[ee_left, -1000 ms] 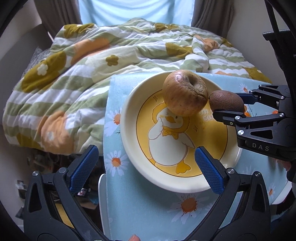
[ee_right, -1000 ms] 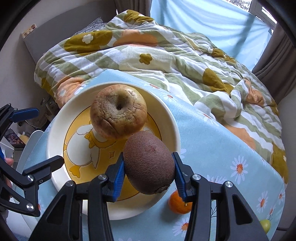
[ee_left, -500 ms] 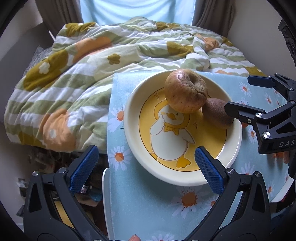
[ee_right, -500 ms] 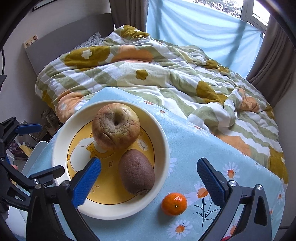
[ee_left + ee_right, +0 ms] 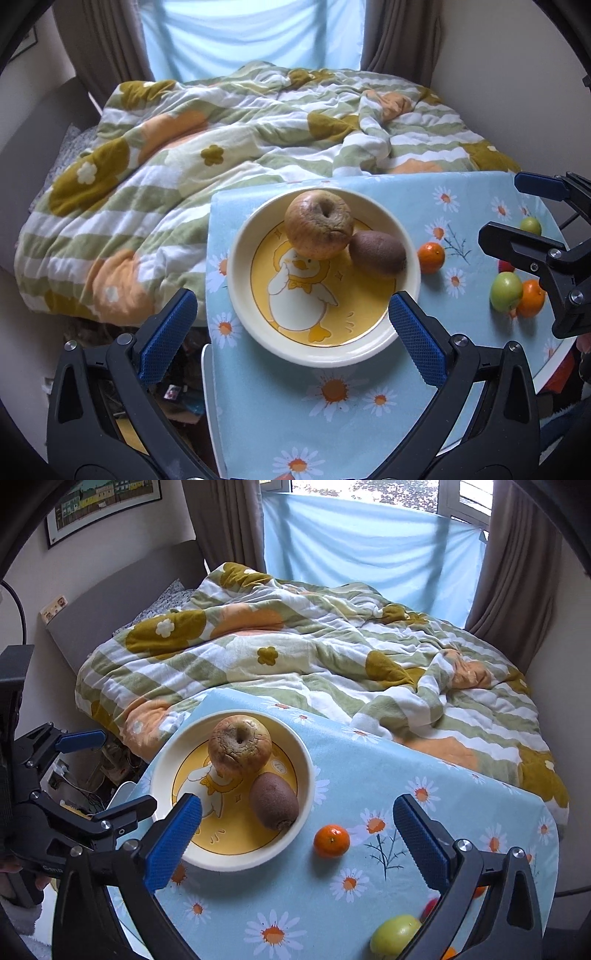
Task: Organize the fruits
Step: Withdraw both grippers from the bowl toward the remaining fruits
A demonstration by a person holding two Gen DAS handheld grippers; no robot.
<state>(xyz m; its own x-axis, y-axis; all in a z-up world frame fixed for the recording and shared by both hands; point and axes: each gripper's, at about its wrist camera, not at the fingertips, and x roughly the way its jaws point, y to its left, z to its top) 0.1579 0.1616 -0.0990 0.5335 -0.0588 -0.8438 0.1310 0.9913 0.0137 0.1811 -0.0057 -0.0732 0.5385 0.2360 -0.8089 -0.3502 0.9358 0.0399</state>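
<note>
Right wrist view: both tongs (image 5: 295, 834) (image 5: 291, 339) gape empty, plate (image 5: 184, 853) near table edge.

Bare tablecloth (image 5: 443, 775) between plate (image 5: 162, 771) and far table edge: room to pass. Mandarin (image 5: 331, 840) just beside plate rim. Green apple (image 5: 506, 291), orange (image 5: 531, 293) crowd right edge.

Both tongs (image 5: 291, 339) (image 5: 295, 838) agape, seemingly empty

Red fruit (image 5: 428, 908) — blurred, mostly hidden behind right gripper's finger (image 5: 421, 840)
</note>
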